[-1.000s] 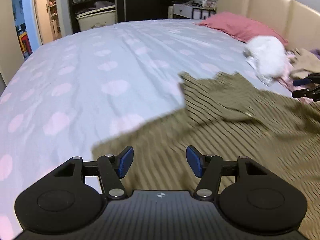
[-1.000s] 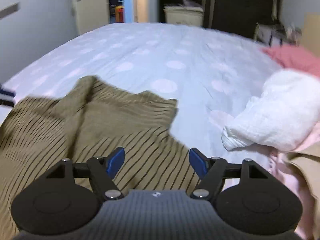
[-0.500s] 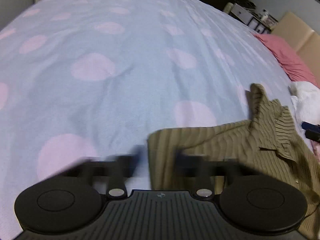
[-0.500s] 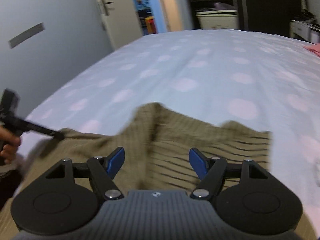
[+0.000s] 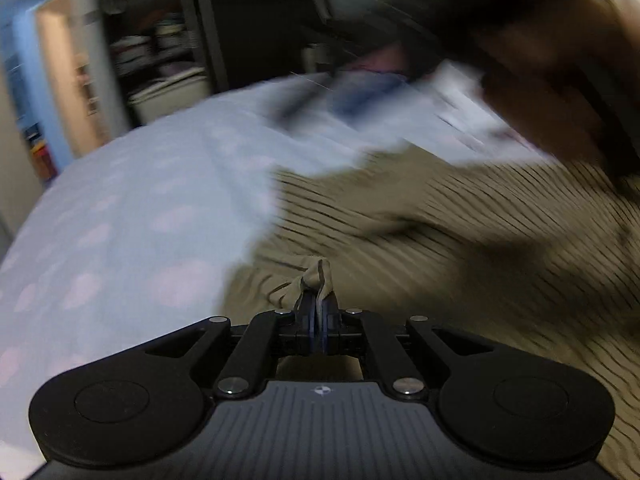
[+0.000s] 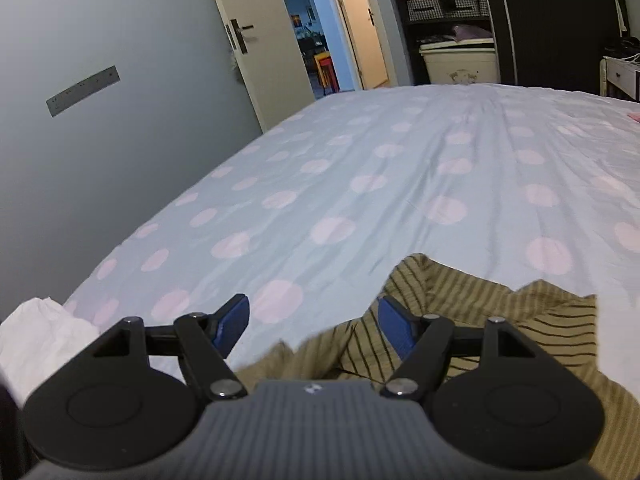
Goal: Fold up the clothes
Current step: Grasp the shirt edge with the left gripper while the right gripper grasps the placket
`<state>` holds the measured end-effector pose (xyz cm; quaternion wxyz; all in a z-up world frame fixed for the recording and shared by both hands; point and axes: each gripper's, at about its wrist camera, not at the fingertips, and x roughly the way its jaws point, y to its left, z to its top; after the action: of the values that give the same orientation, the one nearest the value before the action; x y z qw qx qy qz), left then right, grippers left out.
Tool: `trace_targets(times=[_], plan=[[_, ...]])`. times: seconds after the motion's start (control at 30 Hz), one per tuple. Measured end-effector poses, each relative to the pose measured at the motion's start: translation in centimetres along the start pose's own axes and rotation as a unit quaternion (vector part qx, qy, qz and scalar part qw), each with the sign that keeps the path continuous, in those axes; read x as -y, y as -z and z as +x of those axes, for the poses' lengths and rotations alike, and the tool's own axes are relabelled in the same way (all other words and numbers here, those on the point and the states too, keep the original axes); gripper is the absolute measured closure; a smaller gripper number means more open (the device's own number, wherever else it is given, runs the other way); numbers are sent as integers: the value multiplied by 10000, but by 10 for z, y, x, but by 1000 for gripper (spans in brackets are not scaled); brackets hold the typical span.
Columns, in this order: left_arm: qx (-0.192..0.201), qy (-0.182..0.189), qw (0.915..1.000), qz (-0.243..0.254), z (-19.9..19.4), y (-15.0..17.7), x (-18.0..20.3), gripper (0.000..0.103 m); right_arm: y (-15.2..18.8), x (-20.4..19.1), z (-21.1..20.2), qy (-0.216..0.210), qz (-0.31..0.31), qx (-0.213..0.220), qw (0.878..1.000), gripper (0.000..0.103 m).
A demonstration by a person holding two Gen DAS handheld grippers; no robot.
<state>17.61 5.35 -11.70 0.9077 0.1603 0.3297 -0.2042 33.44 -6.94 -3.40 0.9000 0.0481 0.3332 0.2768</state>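
Gathering the striped olive shirt for folding.
Left tongs pinch its edge; right tongs gape empty, needing a corner at 5 o'clock.

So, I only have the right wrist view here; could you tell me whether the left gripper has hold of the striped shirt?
Observer: Yes. In the left wrist view the left gripper is shut on a pinched fold of the olive striped shirt.
Operator: Thank you. Is the fold right between the pads?
Observer: It is, and a tuft of cloth sticks out just beyond them.
Operator: And is anything else near it?
Observer: A blurred hand passes across the upper right of that view.
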Motion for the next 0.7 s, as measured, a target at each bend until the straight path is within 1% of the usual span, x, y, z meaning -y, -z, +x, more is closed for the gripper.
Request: trace_targets(times=[0.03, 0.1, 0.13, 0.2, 0.23, 0.27, 0.33, 0.4, 0.5, 0.53, 0.57, 0.6, 0.67, 0.7], plan=[[-88, 120, 9998, 107, 1, 5, 19, 99, 1, 1, -1, 11, -49, -142, 9999, 29], [-183, 448, 9986, 216, -2, 15, 44, 86, 5, -2, 1, 0, -234, -502, 9985, 29], [-174, 538, 9980, 266, -8, 19, 51, 83, 7, -6, 4, -35, -377, -700, 9968, 29], [-128, 676, 9970, 366, -20, 26, 65, 83, 13, -14, 9, -136, -671, -1060, 9920, 31], [-74, 693, 9968, 384, -27, 28, 65, 80, 16, -20, 13, -235, -832, -1180, 9892, 38], [-30, 674, 9970, 378, -34, 27, 63, 76, 19, -26, 17, -317, -992, -1253, 9866, 41], [-33, 524, 9983, 236, -44, 32, 52, 60, 23, -39, 28, -353, -1317, -1302, 9821, 43], [-109, 353, 9993, -27, -52, 40, 37, 60, 26, -46, 48, -325, -1443, -1456, 9782, 43], [-229, 245, 9978, -566, -68, 54, 9, 60, 31, -43, 84, -251, -1392, -1775, 9739, 42], [-246, 185, 9972, -676, -73, 57, 1, 60, 33, -41, 95, -253, -1387, -1901, 9716, 54], [-264, 126, 9965, -787, -79, 61, -7, 60, 35, -41, 100, -291, -1405, -1967, 9699, 81], [-258, 74, 9958, -878, -82, 62, -12, 60, 36, -43, 100, -368, -1449, -1967, 9690, 101], [-205, -19, 9932, -1142, -94, 66, -27, 60, 37, -48, 93, -566, -1554, -1882, 9681, 100], [-168, -61, 9915, -1291, -99, 68, -35, 60, 34, -53, 81, -734, -1633, -1700, 9690, 100]])
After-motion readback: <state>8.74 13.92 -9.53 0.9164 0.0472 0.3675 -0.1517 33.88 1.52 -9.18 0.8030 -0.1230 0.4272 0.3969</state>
